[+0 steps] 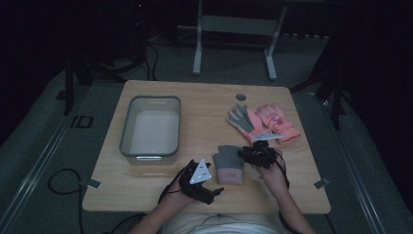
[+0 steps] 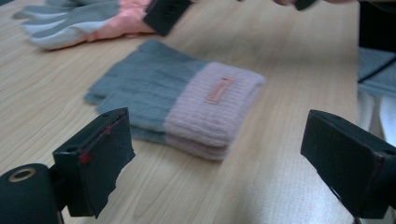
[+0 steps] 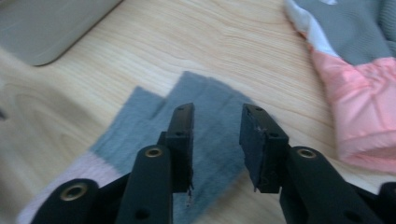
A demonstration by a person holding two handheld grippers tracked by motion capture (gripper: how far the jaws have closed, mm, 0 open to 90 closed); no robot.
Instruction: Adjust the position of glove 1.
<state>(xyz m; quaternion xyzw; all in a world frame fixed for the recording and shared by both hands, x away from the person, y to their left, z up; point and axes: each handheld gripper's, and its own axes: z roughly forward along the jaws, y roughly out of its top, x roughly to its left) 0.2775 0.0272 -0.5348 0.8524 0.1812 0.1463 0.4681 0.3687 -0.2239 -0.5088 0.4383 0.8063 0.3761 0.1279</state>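
Left gripper [image 2: 224, 163], jaws wide, faces the folded glove [image 2: 180, 105]; right gripper [image 3: 217, 144], narrowly parted, seemingly hovers above it.

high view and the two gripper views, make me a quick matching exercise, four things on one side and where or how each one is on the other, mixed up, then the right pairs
Things:
1. folded knit gloves
2. grey bin
3. pink and grey gloves
4. left gripper

Places or states:
A. far right part of the table
B. jaws wide apart, nothing between them
C. left part of the table
D. near edge, between the two grippers

Pairs: 1-D, 2-C, 3-A, 4-B
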